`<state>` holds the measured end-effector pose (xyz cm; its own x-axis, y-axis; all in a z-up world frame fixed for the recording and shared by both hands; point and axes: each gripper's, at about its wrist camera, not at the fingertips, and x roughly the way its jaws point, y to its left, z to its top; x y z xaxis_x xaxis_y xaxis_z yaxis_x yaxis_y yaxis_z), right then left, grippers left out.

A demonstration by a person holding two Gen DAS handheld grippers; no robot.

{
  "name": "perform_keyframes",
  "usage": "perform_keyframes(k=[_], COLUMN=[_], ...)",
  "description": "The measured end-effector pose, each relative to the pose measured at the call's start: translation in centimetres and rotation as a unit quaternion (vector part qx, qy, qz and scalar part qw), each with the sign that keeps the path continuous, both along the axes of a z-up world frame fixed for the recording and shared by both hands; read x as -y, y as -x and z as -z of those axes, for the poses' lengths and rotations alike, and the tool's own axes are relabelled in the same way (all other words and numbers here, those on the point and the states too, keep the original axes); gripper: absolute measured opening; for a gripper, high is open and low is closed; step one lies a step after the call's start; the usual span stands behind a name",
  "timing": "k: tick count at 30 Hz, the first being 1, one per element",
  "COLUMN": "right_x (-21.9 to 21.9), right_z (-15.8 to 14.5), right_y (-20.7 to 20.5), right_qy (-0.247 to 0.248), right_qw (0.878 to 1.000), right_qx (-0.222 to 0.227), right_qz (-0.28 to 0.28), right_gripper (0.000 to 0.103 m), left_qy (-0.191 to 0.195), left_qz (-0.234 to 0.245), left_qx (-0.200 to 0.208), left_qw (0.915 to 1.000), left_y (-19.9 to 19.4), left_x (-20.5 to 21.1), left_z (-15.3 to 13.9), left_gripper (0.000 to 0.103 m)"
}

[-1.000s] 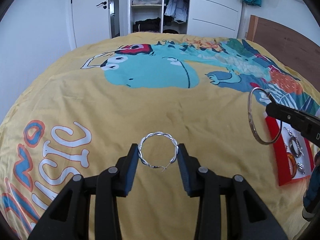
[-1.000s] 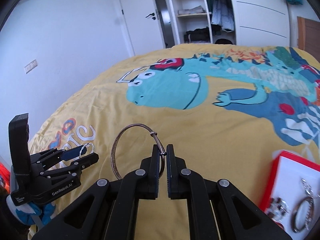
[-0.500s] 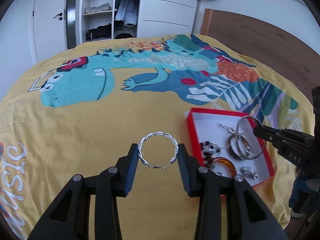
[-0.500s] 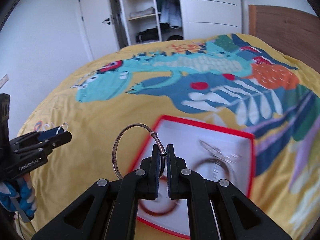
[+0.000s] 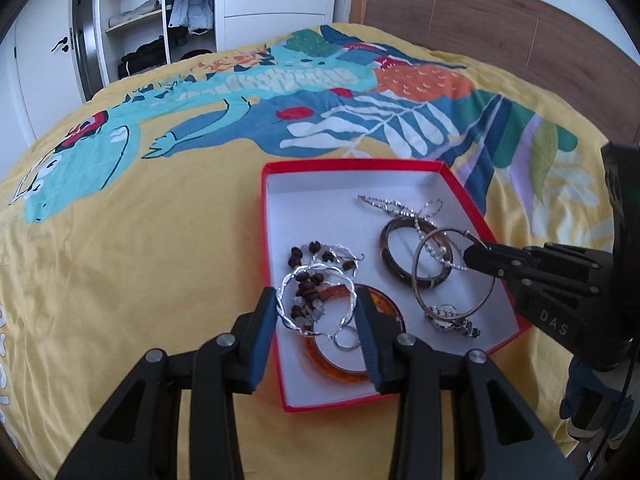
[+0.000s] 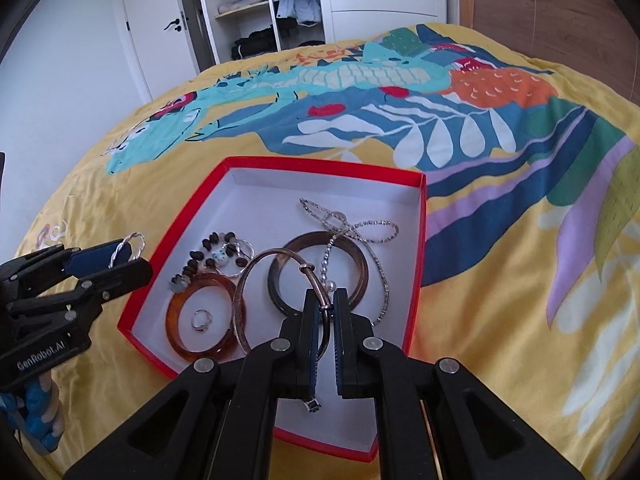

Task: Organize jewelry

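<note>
A red box (image 5: 264,216) with a white inside lies on the yellow bedspread. In it are a brown bangle (image 5: 386,248), an amber bangle (image 5: 340,372), dark beads (image 5: 304,284), a silver chain (image 5: 384,202) and a small ring (image 5: 346,340). My left gripper (image 5: 318,308) is shut on a twisted silver hoop (image 5: 283,304), held above the box's near left part. My right gripper (image 6: 324,300) is shut on a thin large hoop (image 6: 239,300), which hangs over the brown bangle (image 6: 280,280). The right wrist view shows the left gripper (image 6: 136,258) at the box's left rim (image 6: 320,164).
The yellow bedspread (image 5: 140,240) with a dinosaur print spreads all around the box. A wooden headboard (image 5: 500,20) stands at the far right. White wardrobes with open shelves (image 5: 136,20) line the back wall beyond the bed.
Both grippers have swept right across the bed, each still holding its hoop. The red box has come from the right edge to directly beneath them.
</note>
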<state>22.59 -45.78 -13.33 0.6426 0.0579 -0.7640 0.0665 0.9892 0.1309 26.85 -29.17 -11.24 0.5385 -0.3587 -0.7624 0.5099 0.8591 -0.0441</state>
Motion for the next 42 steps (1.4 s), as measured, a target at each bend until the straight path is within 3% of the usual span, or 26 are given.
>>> perform_keyframes(k=[9,17,19,21,29,42], right_x=[0.5,0.5,0.5,0.6,0.7,-1.0], right_z=[1.9,2.3,2.2,2.1,0.1,-4.9], right_y=[-1.5,-1.3,-1.2,-1.1,0.0,3.7], right_qy=[-0.002,-0.002,0.004,0.007,0.016,0.015], right_qw=[1.0,1.0,1.0,1.0,1.0,0.999], right_qx=[-0.017,-0.02,-0.023,-0.024,-0.011,0.024], right_qz=[0.003,0.006,0.008,0.011,0.02,0.03], right_gripper=[0.007,0.008,0.015,0.029,0.04,0.057], left_qy=[-0.034,-0.039,-0.039,-0.041,-0.036,-0.017], left_qz=[0.0,0.001,0.0,-0.002,-0.009,-0.04], left_qx=[-0.003,0.001,-0.002,-0.004,0.0,0.021], left_qw=[0.9994,0.9992,0.9992,0.9992,0.9993,0.9988], left_y=[0.1,0.5,0.5,0.6,1.1,4.0], left_x=[1.3,1.5,1.5,1.5,1.2,-0.9], left_z=[2.7,2.9,2.9,2.9,1.1,-4.7], left_gripper=[0.037,0.037,0.038,0.038,0.043,0.048])
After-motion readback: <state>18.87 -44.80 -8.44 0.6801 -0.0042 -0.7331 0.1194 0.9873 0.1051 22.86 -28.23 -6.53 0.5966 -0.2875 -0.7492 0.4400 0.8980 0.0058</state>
